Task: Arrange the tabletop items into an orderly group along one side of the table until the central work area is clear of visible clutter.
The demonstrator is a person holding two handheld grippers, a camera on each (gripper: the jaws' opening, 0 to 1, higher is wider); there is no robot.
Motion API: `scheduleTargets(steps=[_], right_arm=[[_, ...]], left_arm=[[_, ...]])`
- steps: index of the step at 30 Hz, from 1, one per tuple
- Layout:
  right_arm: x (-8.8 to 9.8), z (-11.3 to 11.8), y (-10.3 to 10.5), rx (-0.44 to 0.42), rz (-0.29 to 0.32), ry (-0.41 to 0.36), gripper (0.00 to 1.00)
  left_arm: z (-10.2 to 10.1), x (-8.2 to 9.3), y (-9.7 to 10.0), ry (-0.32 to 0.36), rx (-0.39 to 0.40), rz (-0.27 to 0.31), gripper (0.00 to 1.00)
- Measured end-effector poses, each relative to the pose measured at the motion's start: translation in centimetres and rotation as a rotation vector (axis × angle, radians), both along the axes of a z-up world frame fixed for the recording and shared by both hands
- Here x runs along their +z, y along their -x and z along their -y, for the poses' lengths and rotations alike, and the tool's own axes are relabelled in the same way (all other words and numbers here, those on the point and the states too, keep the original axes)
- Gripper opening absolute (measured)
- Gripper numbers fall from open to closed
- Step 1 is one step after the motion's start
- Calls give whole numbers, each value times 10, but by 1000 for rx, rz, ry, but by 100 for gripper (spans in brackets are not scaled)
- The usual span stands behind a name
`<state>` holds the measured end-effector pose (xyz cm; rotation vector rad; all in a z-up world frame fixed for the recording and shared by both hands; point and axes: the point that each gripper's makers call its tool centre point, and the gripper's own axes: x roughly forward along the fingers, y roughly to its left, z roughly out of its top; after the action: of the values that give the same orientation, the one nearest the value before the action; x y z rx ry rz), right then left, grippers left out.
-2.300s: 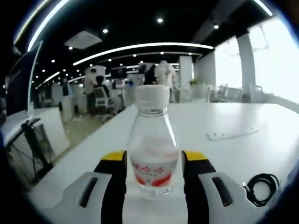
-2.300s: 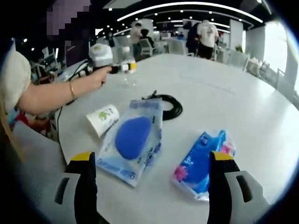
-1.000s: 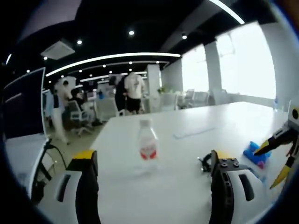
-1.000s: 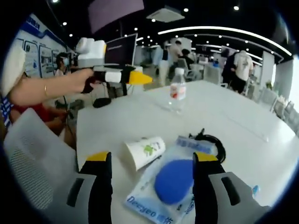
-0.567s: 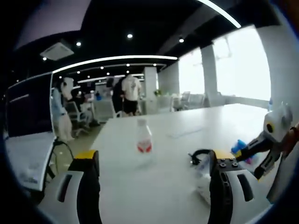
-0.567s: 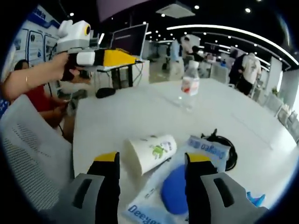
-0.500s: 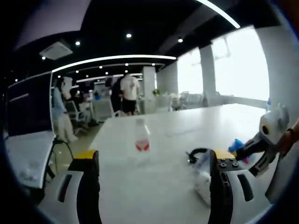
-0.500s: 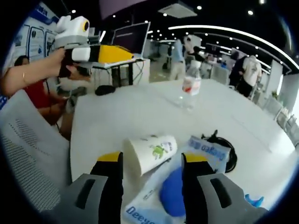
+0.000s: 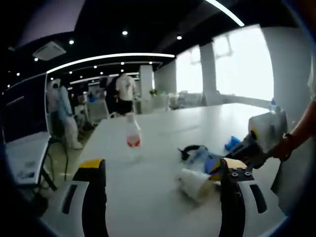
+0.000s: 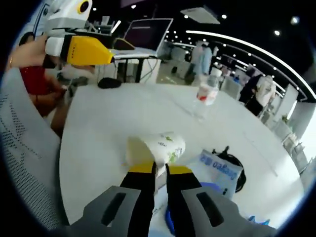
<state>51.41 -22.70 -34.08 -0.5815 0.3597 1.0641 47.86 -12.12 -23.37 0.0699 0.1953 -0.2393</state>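
Right gripper [image 10: 154, 169] clenched on the rim of the white paper cup with green print [image 10: 157, 147], lying on its side on the white table [image 10: 98, 133]. Left gripper [image 9: 160, 168] released, above the table. Clear plastic water bottle with red label [image 9: 132, 137] upright beyond the cup; black coiled cable [image 10: 237, 170] behind it.

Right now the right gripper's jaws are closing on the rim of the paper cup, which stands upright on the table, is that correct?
Not quite: the paper cup lies on its side, not upright, as the right gripper view shows. The right gripper does have its jaws nearly together at the cup's rim on the table.
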Motion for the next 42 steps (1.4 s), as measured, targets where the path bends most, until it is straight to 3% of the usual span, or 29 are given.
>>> scheduleTargets(steps=[10,14,21,25,33,36,42], right_arm=[[12,6,-6,-41,-57,-22,2],[14,14,-9,-58,-76,5,2],[30,28,-8,-97,-125,-15,2],[30,41,-2,-125,-217,9,2],[44,62,6,-176,-314,22,2],[52,68,17,-196,-411,-8,2],[67,77,25,-206,-459,-24,2]], left_arm=[[11,7,9,-7,-29,16,93],[14,4,9,-28,-36,7,94],[27,8,13,-21,-76,20,96],[37,6,16,-40,-122,17,97],[52,4,21,-66,-197,14,97],[60,3,23,-87,-236,4,97],[84,-1,27,-135,-331,-3,97]])
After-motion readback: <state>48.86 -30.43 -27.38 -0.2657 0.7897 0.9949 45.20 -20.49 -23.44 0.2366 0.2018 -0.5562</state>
